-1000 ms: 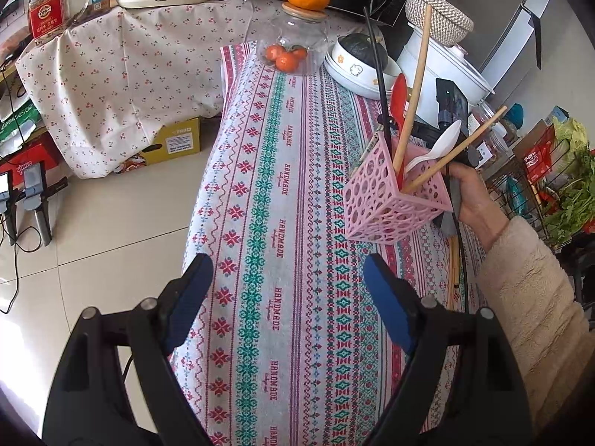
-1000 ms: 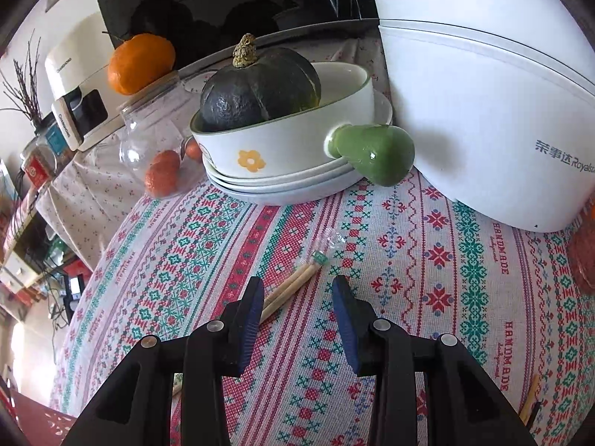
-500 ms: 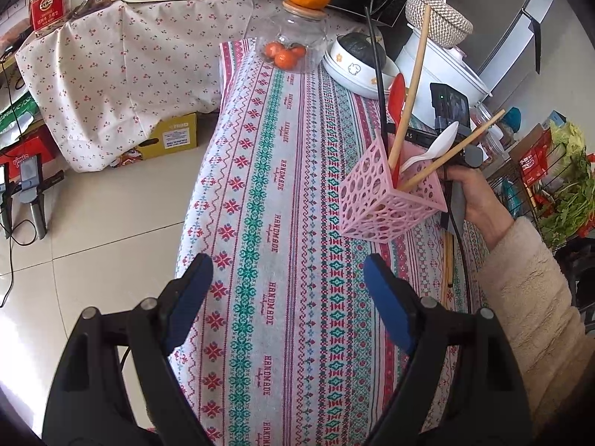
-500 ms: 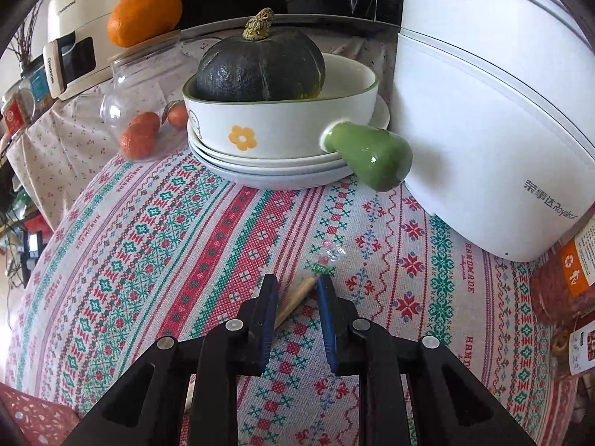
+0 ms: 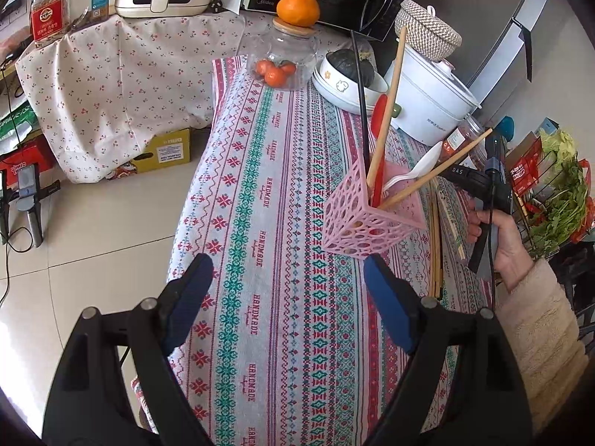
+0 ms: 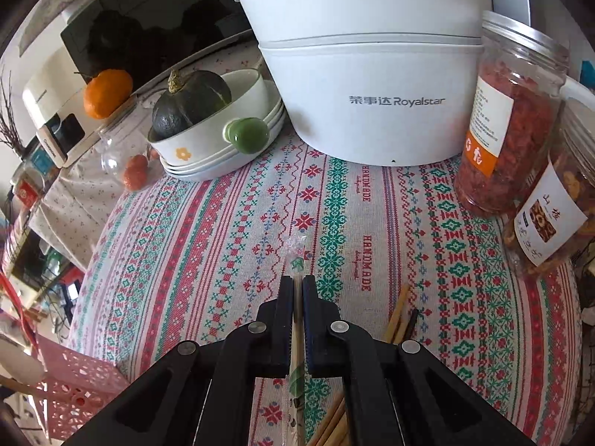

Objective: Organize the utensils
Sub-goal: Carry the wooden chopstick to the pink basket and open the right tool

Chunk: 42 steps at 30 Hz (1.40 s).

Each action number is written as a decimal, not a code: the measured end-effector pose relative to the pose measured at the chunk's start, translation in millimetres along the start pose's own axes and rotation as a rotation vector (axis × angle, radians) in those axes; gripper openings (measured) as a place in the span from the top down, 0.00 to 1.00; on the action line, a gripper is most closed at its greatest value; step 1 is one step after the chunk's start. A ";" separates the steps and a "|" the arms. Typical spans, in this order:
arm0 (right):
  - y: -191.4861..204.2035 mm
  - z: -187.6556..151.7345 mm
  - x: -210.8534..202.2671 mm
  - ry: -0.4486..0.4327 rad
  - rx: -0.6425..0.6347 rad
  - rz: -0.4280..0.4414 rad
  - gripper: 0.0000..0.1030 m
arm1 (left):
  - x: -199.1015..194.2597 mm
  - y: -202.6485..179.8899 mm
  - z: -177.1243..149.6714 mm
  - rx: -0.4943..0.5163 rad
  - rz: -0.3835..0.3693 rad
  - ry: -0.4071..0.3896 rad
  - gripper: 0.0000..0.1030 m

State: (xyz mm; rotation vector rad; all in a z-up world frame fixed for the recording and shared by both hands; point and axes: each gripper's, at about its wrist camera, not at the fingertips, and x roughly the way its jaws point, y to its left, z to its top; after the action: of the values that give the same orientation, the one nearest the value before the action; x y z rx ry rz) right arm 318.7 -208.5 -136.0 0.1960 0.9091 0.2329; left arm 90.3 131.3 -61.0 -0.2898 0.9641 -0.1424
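Observation:
My right gripper (image 6: 296, 282) is shut on a plastic-wrapped pair of chopsticks (image 6: 296, 260), whose wrapper end sticks out just beyond the tips, above the patterned tablecloth (image 6: 208, 223). Several loose chopsticks (image 6: 399, 312) lie on the cloth just right of it. The pink perforated utensil holder (image 5: 366, 219) stands mid-table holding wooden chopsticks, a black stick, a red spoon and a white spoon; its corner shows in the right wrist view (image 6: 74, 383). My left gripper (image 5: 287, 264) hovers open over the cloth, near side of the holder, with nothing between its fingers. A person's hand (image 5: 498, 238) holds the right gripper behind the holder.
A white electric cooker (image 6: 372, 85) stands straight ahead of the right gripper. Left of it sits a bowl holding a dark squash (image 6: 193, 100); two food jars (image 6: 509, 126) stand on the right. A glass jar of tangerines (image 5: 286, 59) is at the far end. The table's left edge drops to tiled floor (image 5: 93, 230).
The right gripper's jaws closed onto the wrapped chopsticks, and it swung right, so the cooker now fills its view. The left gripper stayed put and open.

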 end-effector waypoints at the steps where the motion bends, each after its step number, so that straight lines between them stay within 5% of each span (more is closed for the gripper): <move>1: -0.2 -2.9 -14.4 -0.034 0.012 0.007 0.96 | -0.7 -1.3 0.1 0.001 -0.001 -0.006 0.19; 7: 21.8 -17.8 -99.1 -0.190 0.018 0.060 0.95 | -6.6 -10.3 1.4 0.004 -0.020 -0.042 0.19; 12: 45.4 -62.3 -111.2 0.026 -0.025 0.007 0.95 | -7.2 -16.2 0.3 0.021 -0.013 -0.054 0.19; 19: 68.9 -146.7 -69.2 0.288 -0.135 -0.079 0.95 | -13.8 -17.9 -6.1 0.027 -0.006 -0.067 0.19; 24: 80.3 -147.7 -51.7 0.403 -0.181 -0.132 0.91 | -19.1 -13.4 -6.4 0.017 -0.004 -0.084 0.19; 26: 83.4 -140.6 -45.2 0.453 -0.180 -0.128 0.80 | -19.0 -11.8 -6.6 0.013 -0.003 -0.084 0.19; 30: 96.0 -135.5 -33.4 0.497 -0.255 -0.179 0.81 | -18.9 -11.1 -7.1 0.008 -0.011 -0.078 0.19; 36: 127.5 -157.8 -34.1 0.450 -0.437 -0.265 0.91 | -22.4 -13.5 -7.5 0.012 -0.025 -0.081 0.19; 42: 142.1 -162.7 -113.1 0.175 -0.369 -0.108 0.96 | -26.7 -9.9 -5.4 -0.002 -0.029 -0.097 0.19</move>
State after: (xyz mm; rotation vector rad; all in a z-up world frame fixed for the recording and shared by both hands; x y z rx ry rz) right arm 105.5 -93.1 -110.4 -0.2174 1.0293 0.3164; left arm 70.9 127.5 -39.8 -0.3096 0.8646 -0.1530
